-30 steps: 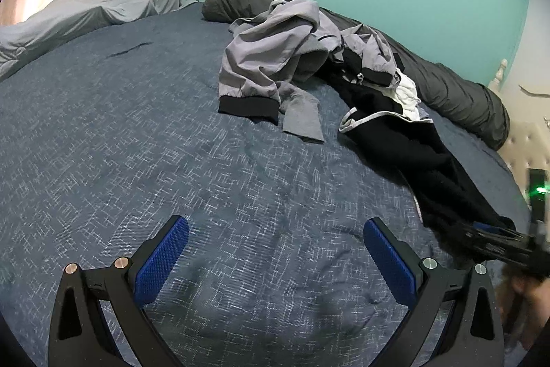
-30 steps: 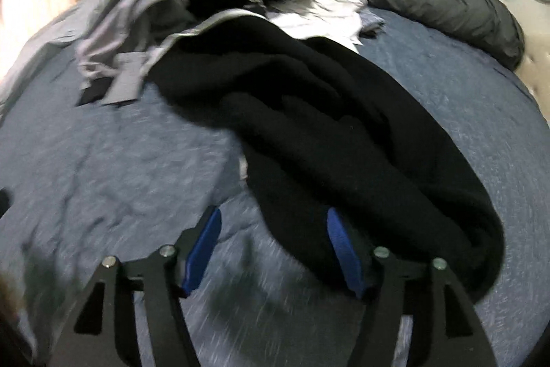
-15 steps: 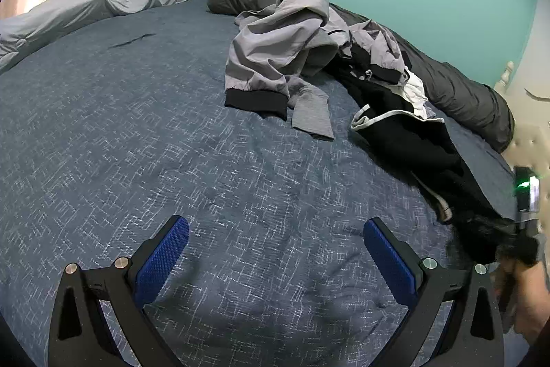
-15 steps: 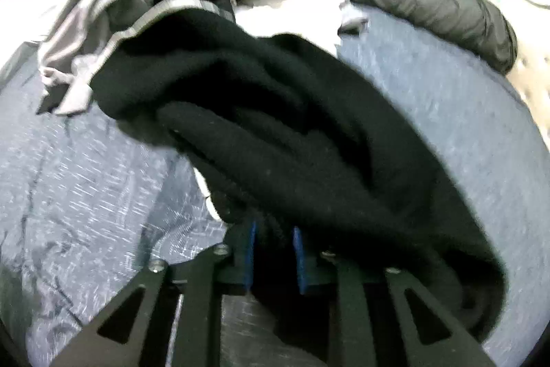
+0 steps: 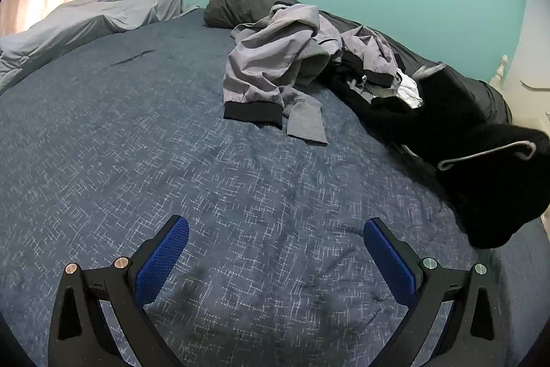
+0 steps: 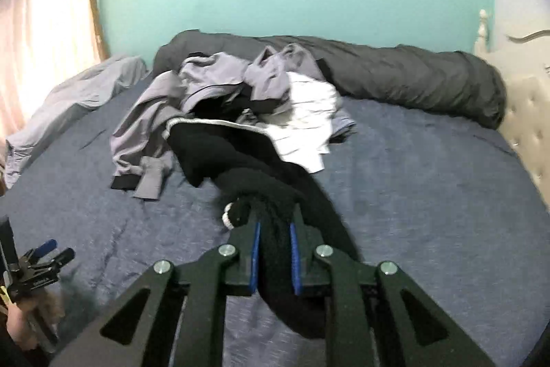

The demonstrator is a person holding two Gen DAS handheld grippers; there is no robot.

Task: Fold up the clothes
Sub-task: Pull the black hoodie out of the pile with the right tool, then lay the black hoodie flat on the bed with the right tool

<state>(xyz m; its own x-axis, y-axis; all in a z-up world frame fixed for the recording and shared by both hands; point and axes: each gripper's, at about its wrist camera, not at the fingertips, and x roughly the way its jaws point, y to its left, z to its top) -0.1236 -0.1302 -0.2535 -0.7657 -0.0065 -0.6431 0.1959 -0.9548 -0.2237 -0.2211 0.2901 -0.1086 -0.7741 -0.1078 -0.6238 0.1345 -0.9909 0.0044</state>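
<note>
A pile of clothes lies at the far side of the blue bed: a grey jacket [image 5: 275, 64] with black cuffs, a white garment [image 6: 306, 112] and a black garment [image 6: 220, 150]. My right gripper [image 6: 274, 229] is shut on the black garment and holds its near end lifted off the bed; the lifted part hangs at the right of the left wrist view [image 5: 495, 174]. My left gripper [image 5: 275, 250] is open and empty, low over the bare bedspread, well short of the pile. It also shows at the lower left of the right wrist view [image 6: 51, 250].
The blue patterned bedspread [image 5: 137, 140] fills the foreground. A dark grey rolled duvet [image 6: 412, 74] lies along the teal wall. A light grey blanket [image 5: 86, 19] is bunched at the far left by the curtain. A white tufted headboard [image 6: 526, 126] stands at the right.
My right gripper closed on the black garment and raised it, pulling it away from the pile. My left gripper stayed open and shifted slightly.
</note>
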